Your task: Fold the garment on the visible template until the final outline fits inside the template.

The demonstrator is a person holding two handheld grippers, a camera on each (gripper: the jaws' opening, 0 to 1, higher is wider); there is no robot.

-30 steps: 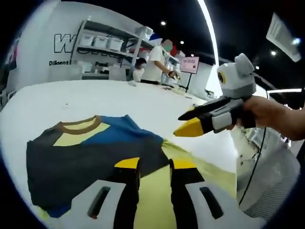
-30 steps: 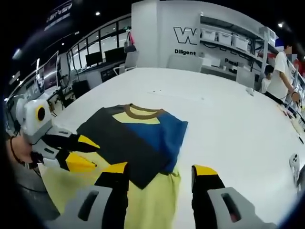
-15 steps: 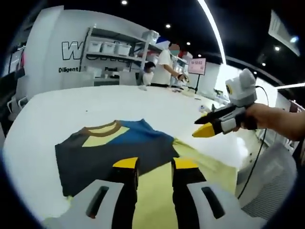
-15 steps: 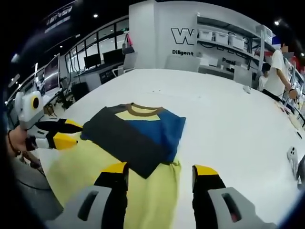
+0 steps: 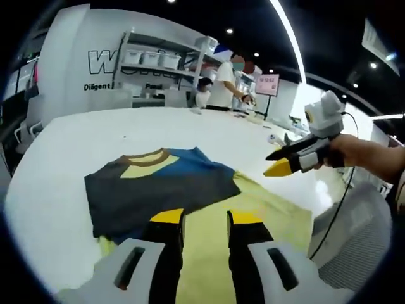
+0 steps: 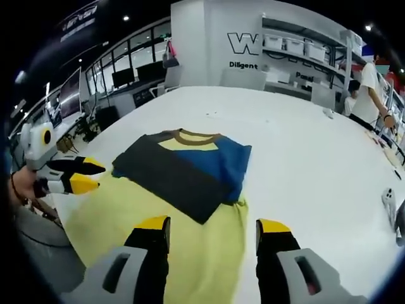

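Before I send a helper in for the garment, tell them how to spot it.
On the big white table lies a pale yellow sheet. The folded T-shirt rests on its far end: dark grey and blue blocks, a yellow chest patch and a brown collar, the one multicoloured thing there.

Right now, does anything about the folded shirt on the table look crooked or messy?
Slightly. The folded shirt lies askew on the yellow template, its edges at an angle to the template's. It covers only the template's far end, and its far part seems to reach past that end onto the white table. No damage or spill shows.
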